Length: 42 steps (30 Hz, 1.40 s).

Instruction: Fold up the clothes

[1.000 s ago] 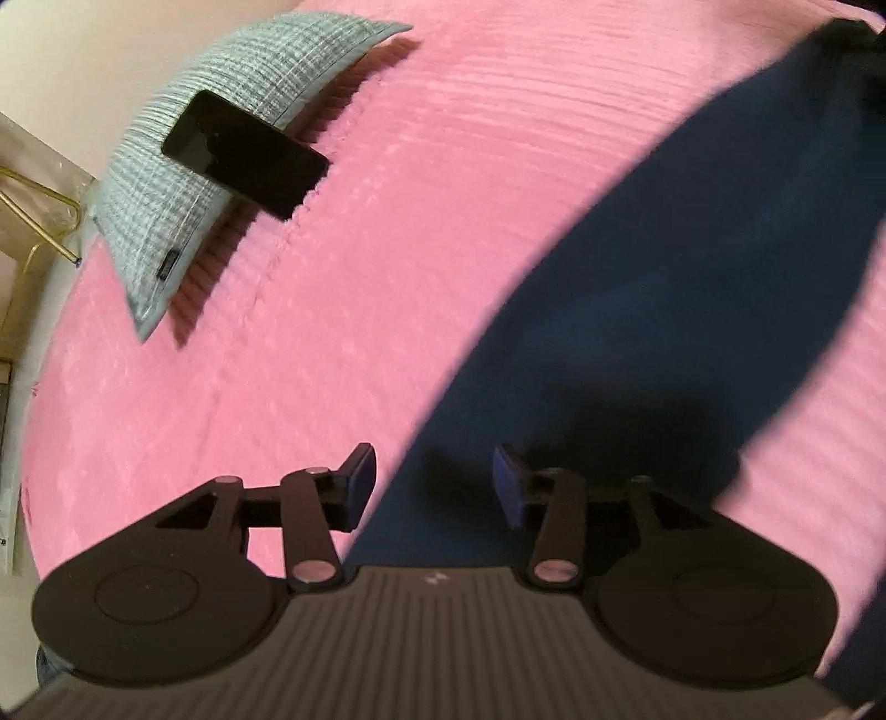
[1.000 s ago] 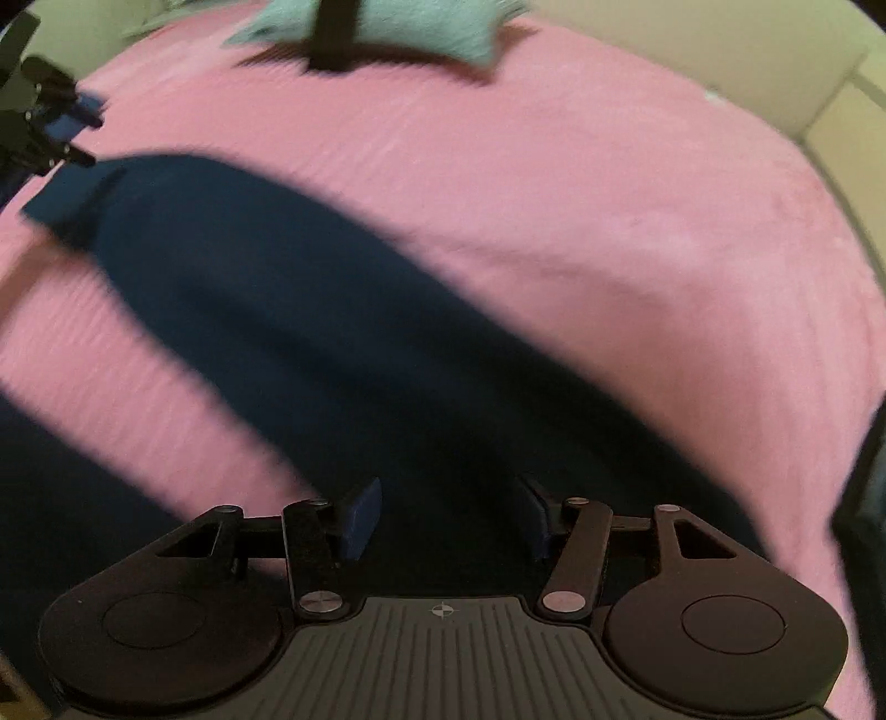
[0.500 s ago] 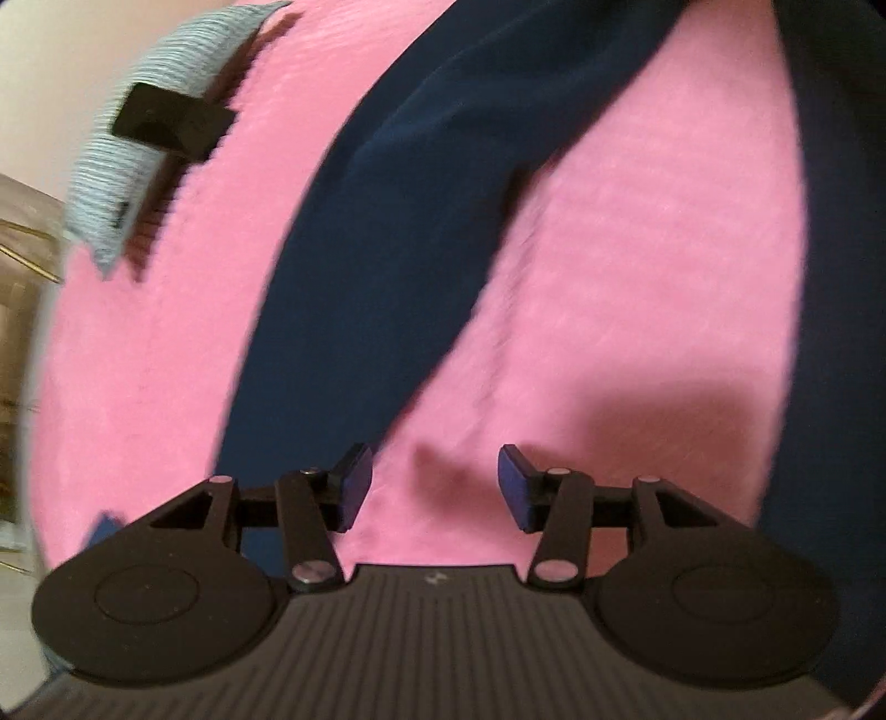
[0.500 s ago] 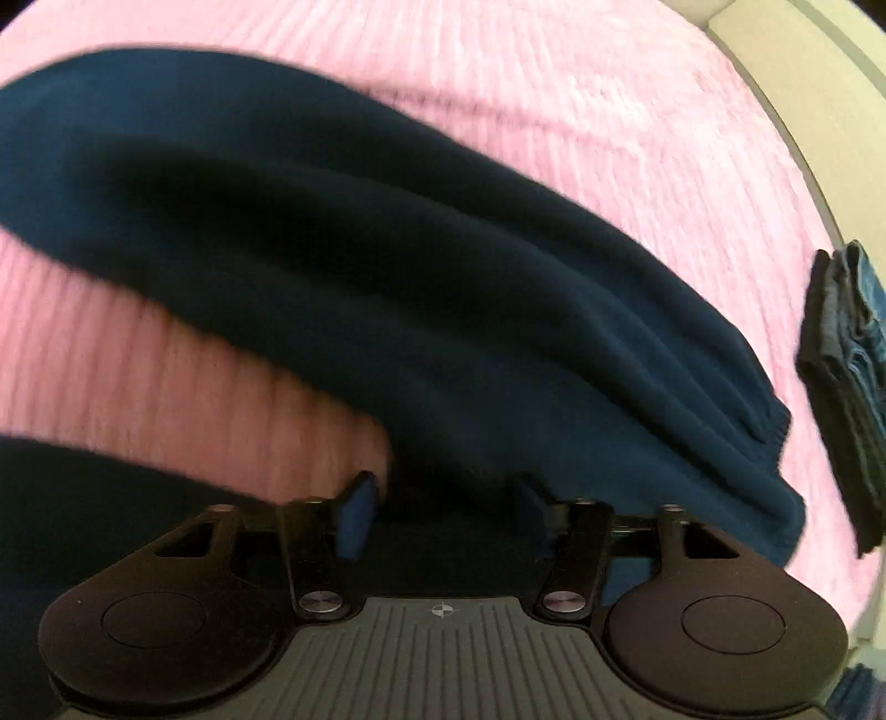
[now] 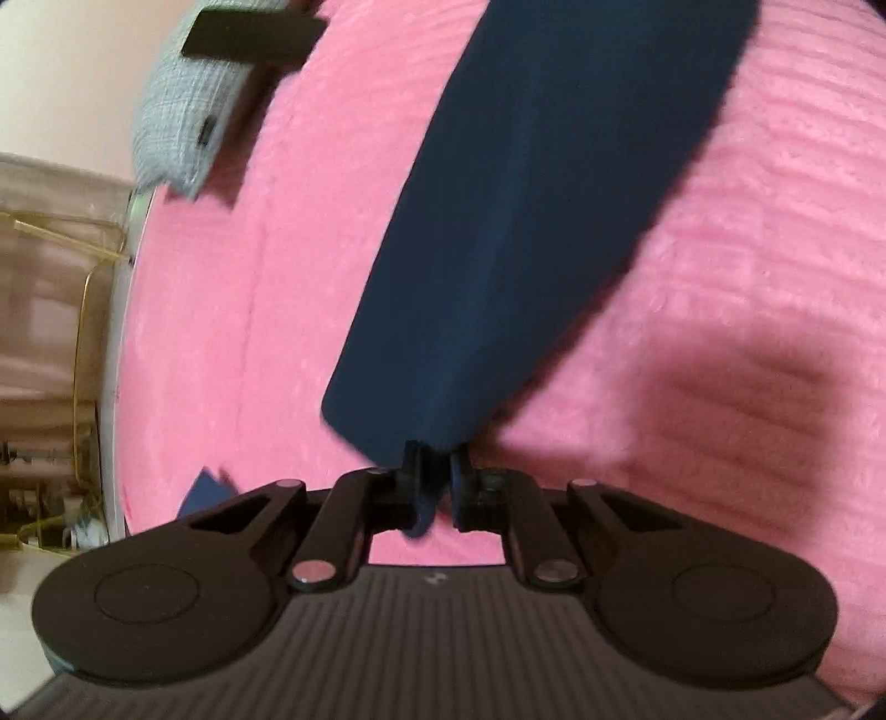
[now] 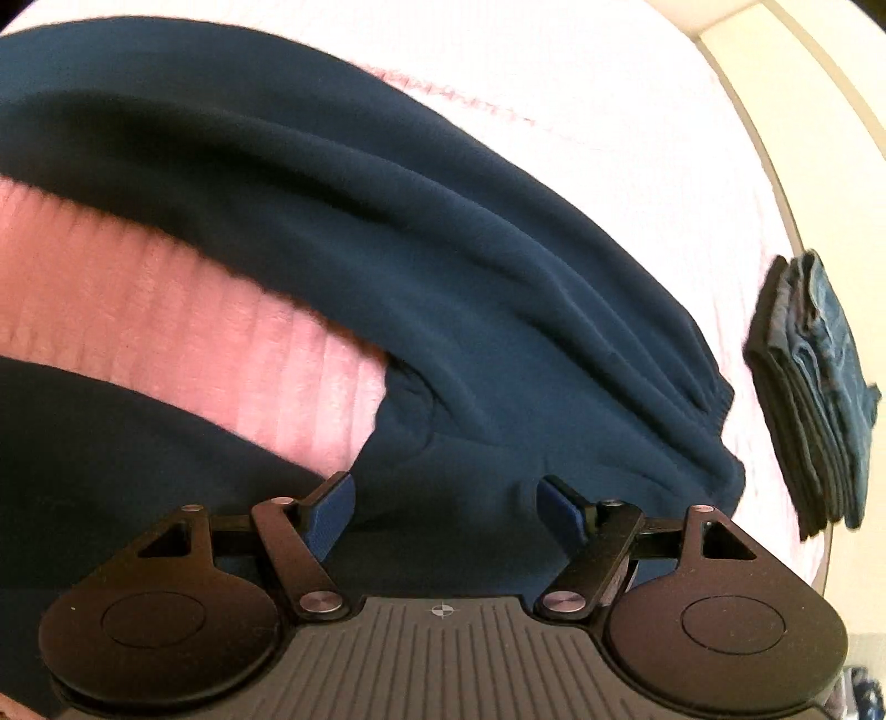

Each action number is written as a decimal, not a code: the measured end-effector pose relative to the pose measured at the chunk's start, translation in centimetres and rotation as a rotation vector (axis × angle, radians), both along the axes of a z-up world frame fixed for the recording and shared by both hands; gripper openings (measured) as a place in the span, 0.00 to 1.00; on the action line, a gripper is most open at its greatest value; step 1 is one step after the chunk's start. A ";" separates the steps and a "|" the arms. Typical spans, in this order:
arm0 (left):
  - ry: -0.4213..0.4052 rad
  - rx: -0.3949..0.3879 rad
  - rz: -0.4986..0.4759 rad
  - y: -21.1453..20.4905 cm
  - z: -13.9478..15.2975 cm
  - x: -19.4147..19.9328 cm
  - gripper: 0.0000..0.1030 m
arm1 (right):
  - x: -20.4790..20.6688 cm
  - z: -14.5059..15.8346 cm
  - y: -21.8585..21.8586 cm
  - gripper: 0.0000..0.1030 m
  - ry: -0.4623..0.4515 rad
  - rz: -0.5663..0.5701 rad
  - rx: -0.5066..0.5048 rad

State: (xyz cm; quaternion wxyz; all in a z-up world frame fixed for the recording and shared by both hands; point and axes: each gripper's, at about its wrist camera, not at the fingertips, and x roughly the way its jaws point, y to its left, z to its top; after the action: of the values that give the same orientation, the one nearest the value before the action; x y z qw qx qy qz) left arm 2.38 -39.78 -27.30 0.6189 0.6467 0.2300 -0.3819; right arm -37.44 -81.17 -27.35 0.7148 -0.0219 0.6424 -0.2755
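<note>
One pair of navy sweatpants [image 6: 443, 232] lies spread across the pink bed [image 5: 747, 232], its two legs apart with a strip of blanket between them. The left claw [image 5: 434, 482] is pinched tight on the hem of one leg [image 5: 526, 232], while the right claw [image 6: 443, 509] gapes wide and holds nothing, just above the waist. One folded stack of clothes [image 6: 814, 387] sits at the bed's edge, and one grey pillow [image 5: 183, 105] carries one black phone [image 5: 249, 39].

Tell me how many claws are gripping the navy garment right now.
1. The left claw is shut on the hem end of the navy garment. The right claw hangs open over the garment's waist end, gripping nothing.
</note>
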 end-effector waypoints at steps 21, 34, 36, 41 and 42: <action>0.434 -0.042 0.272 8.7 1.4 -21.3 0.42 | -10.8 -4.3 4.5 0.85 -0.121 -0.314 0.416; 0.343 -0.013 0.421 4.6 7.4 -29.8 0.43 | -14.8 2.3 1.9 0.85 -0.258 -0.180 0.445; 0.345 -0.040 0.371 2.3 7.5 -31.2 0.44 | -13.6 3.3 1.4 0.85 -0.298 -0.096 0.415; 0.399 -0.092 0.273 -3.5 6.3 -33.5 0.48 | -7.9 3.1 2.0 0.56 -0.321 0.236 0.295; 0.406 -0.101 0.252 -4.4 6.0 -33.8 0.49 | -6.4 2.7 2.3 0.56 -0.315 0.308 0.241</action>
State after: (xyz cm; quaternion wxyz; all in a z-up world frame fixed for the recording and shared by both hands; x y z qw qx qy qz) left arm -31.47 -44.13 -21.27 0.6343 0.4911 0.4092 -0.4348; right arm -43.79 -78.83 -24.61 0.8370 0.0091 0.5405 -0.0850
